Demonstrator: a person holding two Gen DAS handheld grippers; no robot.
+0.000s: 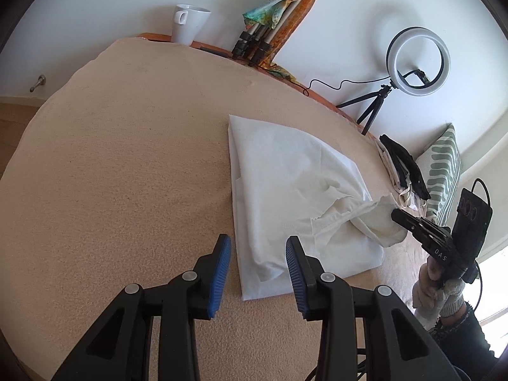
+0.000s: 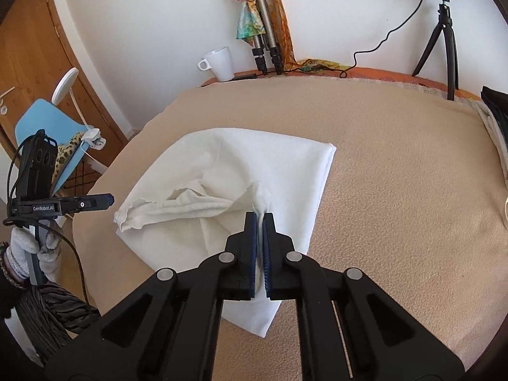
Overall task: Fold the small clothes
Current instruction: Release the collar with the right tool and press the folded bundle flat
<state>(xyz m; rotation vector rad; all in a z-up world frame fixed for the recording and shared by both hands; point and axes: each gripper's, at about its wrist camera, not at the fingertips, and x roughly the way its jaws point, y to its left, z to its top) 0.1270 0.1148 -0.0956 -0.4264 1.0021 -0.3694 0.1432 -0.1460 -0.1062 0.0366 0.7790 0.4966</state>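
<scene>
A white garment [image 2: 263, 162] lies partly folded on a tan blanket [image 2: 397, 190] that covers the table, a little to the near side of the blanket's middle. My right gripper [image 2: 259, 219] is clenched on a raised fold of this cloth: in the right wrist view the two blue pads press together with a thin ridge of white fabric pinched between them, and a small peak of cloth stands just past the tips. From that pinch a rumpled, cream-toned band of the garment runs off to the left. My left gripper [image 1: 257, 250] is released, its blue pads standing apart above the garment's near edge, with nothing between them. A gloved hand [image 2: 35, 250] holds the left gripper's handle. At the far edge of the table stand a white mug [image 1: 189, 23], a folded tripod [image 1: 254, 41] wrapped in colourful scarves, and a ring light [image 1: 417, 60]. A small heap of dark and pale clothes [image 1: 403, 168] lies at the blanket's right side.
</scene>
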